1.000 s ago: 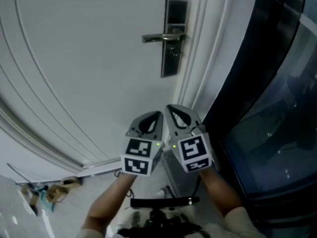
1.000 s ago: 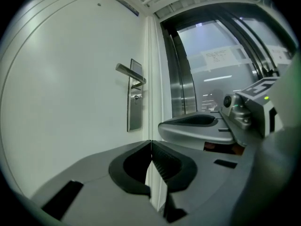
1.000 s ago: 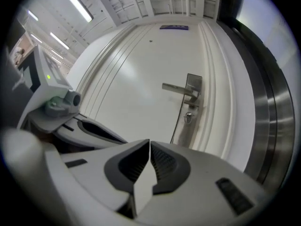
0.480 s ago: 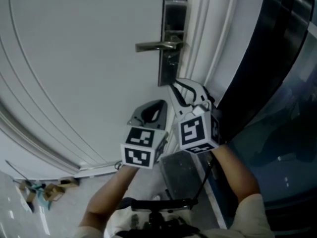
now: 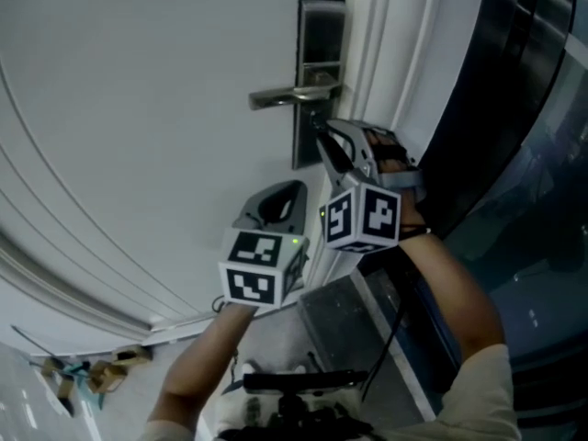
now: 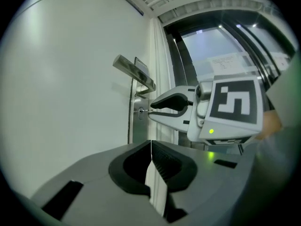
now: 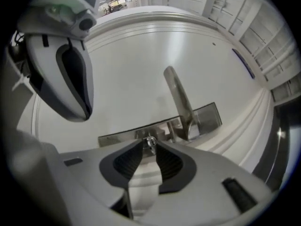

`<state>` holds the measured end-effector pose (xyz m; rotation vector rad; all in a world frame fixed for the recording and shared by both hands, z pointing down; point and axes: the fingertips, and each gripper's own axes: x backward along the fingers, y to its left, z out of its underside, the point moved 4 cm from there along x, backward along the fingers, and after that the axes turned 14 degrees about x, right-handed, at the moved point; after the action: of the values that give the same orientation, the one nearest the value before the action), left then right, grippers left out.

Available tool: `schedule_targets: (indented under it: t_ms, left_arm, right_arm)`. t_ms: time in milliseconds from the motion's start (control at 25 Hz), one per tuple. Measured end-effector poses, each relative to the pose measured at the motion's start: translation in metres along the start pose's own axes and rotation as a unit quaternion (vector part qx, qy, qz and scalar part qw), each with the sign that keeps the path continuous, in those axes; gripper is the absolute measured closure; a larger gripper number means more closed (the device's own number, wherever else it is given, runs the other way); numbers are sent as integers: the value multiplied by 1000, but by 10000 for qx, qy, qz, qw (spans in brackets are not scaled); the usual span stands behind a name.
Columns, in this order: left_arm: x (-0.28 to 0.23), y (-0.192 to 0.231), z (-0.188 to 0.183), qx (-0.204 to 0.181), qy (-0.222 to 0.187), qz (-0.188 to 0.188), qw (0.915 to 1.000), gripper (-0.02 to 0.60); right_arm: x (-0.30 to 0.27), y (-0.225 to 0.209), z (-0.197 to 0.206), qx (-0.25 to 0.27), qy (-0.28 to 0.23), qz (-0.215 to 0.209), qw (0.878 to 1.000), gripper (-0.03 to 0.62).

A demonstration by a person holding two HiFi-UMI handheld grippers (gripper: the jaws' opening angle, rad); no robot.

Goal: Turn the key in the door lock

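A steel lock plate (image 5: 322,26) with a lever handle (image 5: 289,96) is fixed on the white door (image 5: 138,108). My right gripper (image 5: 322,141) is rolled on its side, its tips at the keyhole below the lever. In the right gripper view the small key (image 7: 150,143) sits between the jaw tips of my right gripper (image 7: 150,146), which are shut on it. The left gripper view shows the same tips (image 6: 151,111) against the key (image 6: 140,111). My left gripper (image 5: 286,197) hangs lower, short of the door, shut and empty (image 6: 151,143).
The white door frame (image 5: 386,53) runs just right of the lock plate. A dark glass panel (image 5: 524,154) fills the right side. A metal threshold plate (image 5: 344,333) lies on the floor, with scraps (image 5: 92,375) at lower left.
My right gripper has risen to the lock, rolled onto its side and closed its tips round the key. The left gripper has barely moved.
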<state>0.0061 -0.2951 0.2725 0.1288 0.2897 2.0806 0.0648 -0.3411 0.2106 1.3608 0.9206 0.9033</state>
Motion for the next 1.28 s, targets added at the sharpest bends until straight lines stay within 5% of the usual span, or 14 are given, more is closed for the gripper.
schedule_targets:
  t_ms: [280, 440, 520, 640, 880, 1040, 1280]
  left_arm:
    - [-5, 6, -6, 39, -23, 212, 9998, 565]
    - [-8, 8, -6, 44, -24, 265, 9996, 565]
    - [-7, 10, -8, 99, -41, 290, 9995, 565]
    - [-6, 10, -12, 79, -82, 318, 9994, 565]
    - [-6, 10, -15, 66, -109, 354, 9993, 565]
    - [-6, 8, -15, 50, -108, 411, 9991, 565]
    - [0, 11, -16, 79, -157, 393, 9991, 565]
  right_arm:
    - [-25, 1, 3, 115, 301, -133, 9994, 491]
    - [-29, 1, 5, -5, 290, -82, 9995, 576]
    - [-28, 0, 5, -373, 277, -119, 9988, 576]
    - [-28, -4, 7, -1782, 120, -284, 9835, 576]
    - [-28, -14, 17, -4407, -193, -664, 8950, 571]
    - [-29, -15, 26, -5804, -486, -843, 8085, 566]
    - [-28, -13, 33, -7241, -807, -919, 6788, 562]
